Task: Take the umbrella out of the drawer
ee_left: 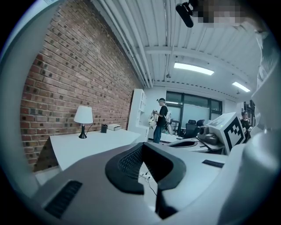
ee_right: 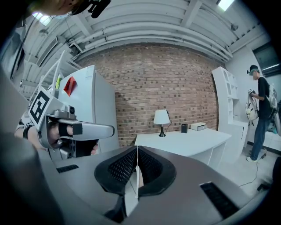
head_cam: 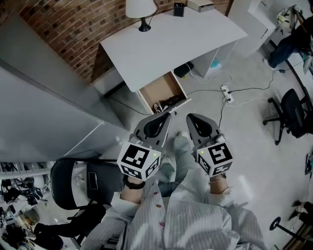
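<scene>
Brick wall [head_cam: 58,29] runs along the far side of the room, and against it stands a white desk [head_cam: 166,44] carrying a table lamp [head_cam: 139,10], a small dark cup [head_cam: 179,9] and a pale box [head_cam: 200,5] at its far edge. From the desk's near side a wooden drawer [head_cam: 159,88] is pulled out, and from my head view I can see a dark bundle lying at its near end, which I take for the umbrella [head_cam: 165,103]; it is too small for me to make out its shape. I hold both grippers side by side and apart from each other, just on the near side of that drawer, pointing toward it. My left gripper [head_cam: 167,114] has its jaws pressed fully together with nothing between them; the left gripper view shows the two dark pads [ee_left: 129,160] meeting at the tip. My right gripper [head_cam: 190,117] is likewise closed and empty, its pads [ee_right: 120,169] meeting along a thin seam in the right gripper view. Neither gripper touches the umbrella or the drawer. On the floor to the right of the drawer a white power strip [head_cam: 226,93] lies with its cables, and farther right stands a black office chair [head_cam: 288,112]. Another dark chair [head_cam: 73,185] sits near me on the left. A person [ee_left: 161,118] stands far off by the white shelves [ee_left: 138,107].
</scene>
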Available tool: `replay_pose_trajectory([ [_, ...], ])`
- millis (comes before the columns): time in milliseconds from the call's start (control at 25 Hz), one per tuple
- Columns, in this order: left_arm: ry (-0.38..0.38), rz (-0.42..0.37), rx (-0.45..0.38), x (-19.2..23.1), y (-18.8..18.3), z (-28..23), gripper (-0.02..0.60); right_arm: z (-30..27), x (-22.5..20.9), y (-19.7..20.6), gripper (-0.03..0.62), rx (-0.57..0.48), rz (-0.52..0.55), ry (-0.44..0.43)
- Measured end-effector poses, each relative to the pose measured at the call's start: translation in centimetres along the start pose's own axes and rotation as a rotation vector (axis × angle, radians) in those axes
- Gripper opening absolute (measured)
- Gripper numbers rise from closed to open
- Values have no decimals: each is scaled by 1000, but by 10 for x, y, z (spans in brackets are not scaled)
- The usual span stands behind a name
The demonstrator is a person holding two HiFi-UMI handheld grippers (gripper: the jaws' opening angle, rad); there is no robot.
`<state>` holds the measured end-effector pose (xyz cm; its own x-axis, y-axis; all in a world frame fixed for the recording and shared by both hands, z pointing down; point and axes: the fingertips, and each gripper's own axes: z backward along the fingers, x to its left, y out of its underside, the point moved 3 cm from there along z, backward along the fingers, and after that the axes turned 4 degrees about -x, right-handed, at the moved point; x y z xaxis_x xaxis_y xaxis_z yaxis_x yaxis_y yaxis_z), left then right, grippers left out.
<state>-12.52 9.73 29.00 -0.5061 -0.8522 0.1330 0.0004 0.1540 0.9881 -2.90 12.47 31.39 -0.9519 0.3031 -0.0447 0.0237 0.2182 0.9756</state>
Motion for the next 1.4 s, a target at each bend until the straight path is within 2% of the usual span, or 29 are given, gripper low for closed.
replay_pose_trajectory([
  [440,-33,11,5,54,-1,-87,8,-72,-70,-10,35,4,-5,-23],
  [920,-140,0,-6,107,-37,-196,8,-151,-167,-52,35,17,20,-137],
  [1160,-180,17,24,124,-27,-221,8,-176,-191,-52,35,46,31,-180],
  [1400,-170,21,67,139,-16,-230,8,-197,-195,-43,35,75,7,-183],
])
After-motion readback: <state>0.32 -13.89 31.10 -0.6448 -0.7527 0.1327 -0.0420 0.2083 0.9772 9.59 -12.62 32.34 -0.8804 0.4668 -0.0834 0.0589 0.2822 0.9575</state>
